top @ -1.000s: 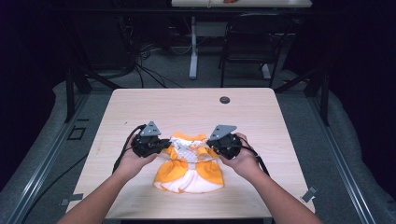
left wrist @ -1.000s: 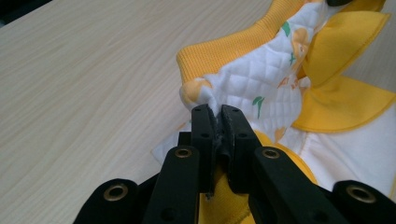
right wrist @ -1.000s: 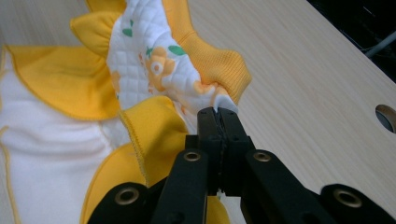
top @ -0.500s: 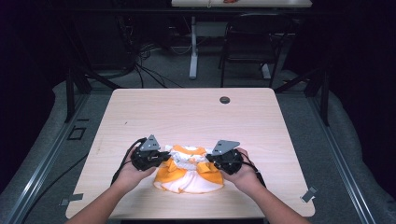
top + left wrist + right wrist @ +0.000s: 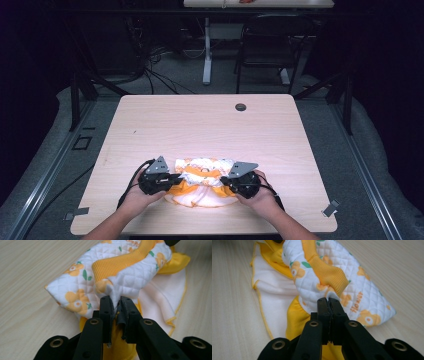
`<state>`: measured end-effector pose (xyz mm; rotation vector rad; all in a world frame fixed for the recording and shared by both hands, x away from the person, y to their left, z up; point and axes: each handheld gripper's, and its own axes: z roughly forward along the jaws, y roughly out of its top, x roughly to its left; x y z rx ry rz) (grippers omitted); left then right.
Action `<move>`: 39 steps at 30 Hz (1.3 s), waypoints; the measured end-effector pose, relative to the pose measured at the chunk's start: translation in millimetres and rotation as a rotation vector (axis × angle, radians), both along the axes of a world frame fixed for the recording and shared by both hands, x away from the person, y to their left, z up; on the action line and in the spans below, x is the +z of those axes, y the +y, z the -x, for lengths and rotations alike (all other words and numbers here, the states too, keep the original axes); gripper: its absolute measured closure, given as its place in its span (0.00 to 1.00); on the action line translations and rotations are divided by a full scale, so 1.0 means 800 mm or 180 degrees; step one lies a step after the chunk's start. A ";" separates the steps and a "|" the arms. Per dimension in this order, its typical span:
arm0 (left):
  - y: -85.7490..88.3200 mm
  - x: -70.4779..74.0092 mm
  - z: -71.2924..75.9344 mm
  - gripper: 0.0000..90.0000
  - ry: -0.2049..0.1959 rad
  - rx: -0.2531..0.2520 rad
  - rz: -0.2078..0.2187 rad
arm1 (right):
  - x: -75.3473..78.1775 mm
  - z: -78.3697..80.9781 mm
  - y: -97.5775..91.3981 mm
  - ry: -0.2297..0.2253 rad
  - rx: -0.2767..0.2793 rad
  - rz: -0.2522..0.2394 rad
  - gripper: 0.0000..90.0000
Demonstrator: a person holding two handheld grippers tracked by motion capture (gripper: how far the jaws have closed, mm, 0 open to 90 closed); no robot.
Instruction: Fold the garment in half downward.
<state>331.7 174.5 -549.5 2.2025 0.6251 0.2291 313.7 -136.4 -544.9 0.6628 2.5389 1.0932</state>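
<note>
Down near the person's edge of the wooden table [image 5: 210,125] lies a small quilted garment [image 5: 202,181], white with orange flowers and green leaves, trimmed with a ribbed orange band and lying over plainer white and yellow cloth. It is bunched into a low heap, and which part of the garment is which is hard to tell from above.

On its left side the left gripper [image 5: 176,179] is clamped on a pinch of the white quilted fabric; in the left gripper view the garment [image 5: 117,272] rises out of the narrow slit between the two black jaws of that gripper [image 5: 115,305], the cloth squeezed between them. On its right side the right gripper [image 5: 225,181] does the same: in the right gripper view its jaws [image 5: 329,302] are pressed together on a fold of the garment [image 5: 329,277] just below the orange band, beside orange printed lettering.

Each gripper is held in a hand, forearms entering from the bottom edge. Farther off, a small dark round disc [image 5: 241,107] sits near the table's far edge.
</note>
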 end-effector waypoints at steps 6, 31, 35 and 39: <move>0.003 -0.007 0.017 0.87 0.0020 -0.0100 -0.0001 | -0.008 0.011 -0.005 0.0031 0.0027 -0.0033 0.97; 0.017 -0.011 0.054 0.70 -0.0009 -0.0237 0.0184 | -0.009 0.059 -0.013 -0.0025 0.0233 -0.0218 0.86; 0.022 0.000 0.053 0.68 -0.0013 -0.0196 0.0265 | 0.002 0.061 -0.017 -0.0057 0.0211 -0.0339 0.86; 0.026 0.013 0.050 0.67 -0.0021 -0.0126 0.0373 | 0.012 0.059 -0.018 -0.0114 0.0112 -0.0415 0.86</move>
